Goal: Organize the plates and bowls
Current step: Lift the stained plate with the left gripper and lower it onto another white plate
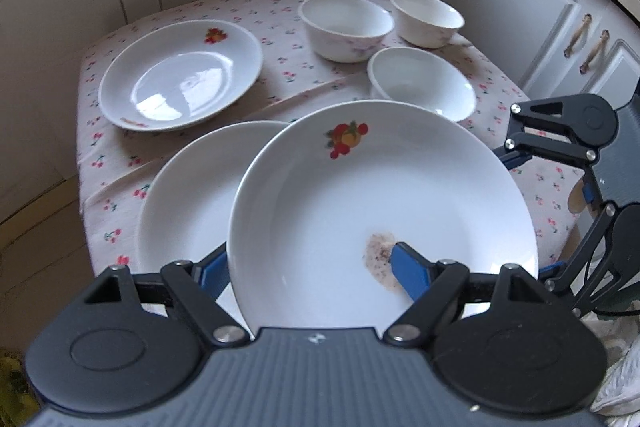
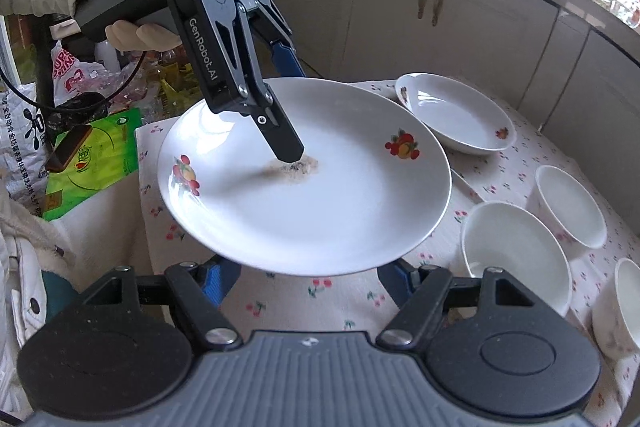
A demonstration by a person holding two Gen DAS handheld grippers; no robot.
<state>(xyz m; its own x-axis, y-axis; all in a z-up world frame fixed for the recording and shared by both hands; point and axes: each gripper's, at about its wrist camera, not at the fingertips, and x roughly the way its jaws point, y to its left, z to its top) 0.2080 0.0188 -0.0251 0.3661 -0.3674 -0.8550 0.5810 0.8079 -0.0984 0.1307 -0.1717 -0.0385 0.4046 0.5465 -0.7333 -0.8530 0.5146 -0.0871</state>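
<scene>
My left gripper (image 1: pixel 308 259) is shut on the near rim of a white fruit-print plate (image 1: pixel 380 211), one finger above and one below, and holds it tilted above the table; the plate bears a brownish smear. In the right wrist view the same plate (image 2: pixel 320 195) hangs lifted, with the left gripper (image 2: pixel 290 151) on it. A second plate (image 1: pixel 188 195) lies beneath it on the left. A third plate (image 1: pixel 180 75) sits at the far left. Three white bowls (image 1: pixel 346 25) (image 1: pixel 426 17) (image 1: pixel 424 85) stand at the back right. My right gripper (image 2: pixel 308 277) is open, its fingers below the lifted plate's rim.
The small table has a cherry-print cloth (image 1: pixel 280 7). White cabinets (image 1: pixel 520 7) surround it closely at the back and right. In the right wrist view, bags and a green package (image 2: pixel 92 155) lie beyond the table's left edge.
</scene>
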